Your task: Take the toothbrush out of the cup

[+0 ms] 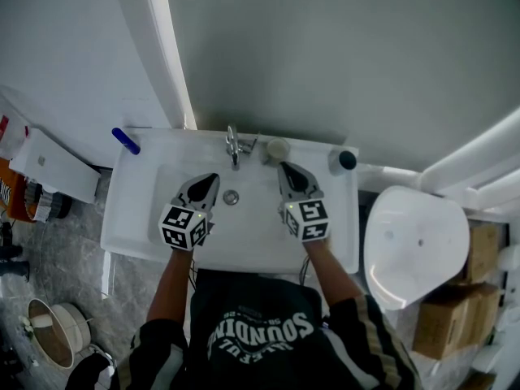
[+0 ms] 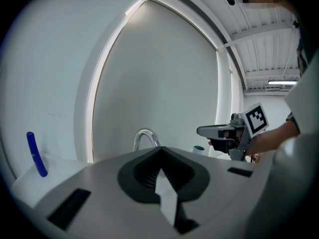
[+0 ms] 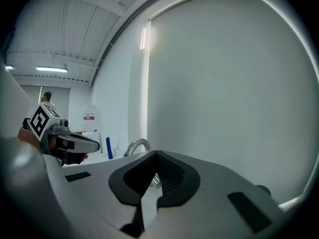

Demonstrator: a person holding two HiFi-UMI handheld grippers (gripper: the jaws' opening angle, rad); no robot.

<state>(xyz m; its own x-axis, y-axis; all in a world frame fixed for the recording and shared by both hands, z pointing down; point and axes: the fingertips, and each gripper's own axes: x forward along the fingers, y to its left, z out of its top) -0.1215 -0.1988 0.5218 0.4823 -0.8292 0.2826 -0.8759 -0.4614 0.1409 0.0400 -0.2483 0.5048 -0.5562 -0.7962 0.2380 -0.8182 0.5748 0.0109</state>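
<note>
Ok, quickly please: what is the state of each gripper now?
Left gripper: closed, nothing between its jaws.
Right gripper: closed, nothing between its jaws.

Head view steeply above sink (image 1: 146,173), both gripper views level, sharing faucet (image 2: 144,131)

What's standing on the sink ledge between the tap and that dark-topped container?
A pale round cup, nearer the tap than the container; the head view shows it.

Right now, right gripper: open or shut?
Shut. The right gripper fingers meet at the tips in the right gripper view; nothing shows between them.
</note>
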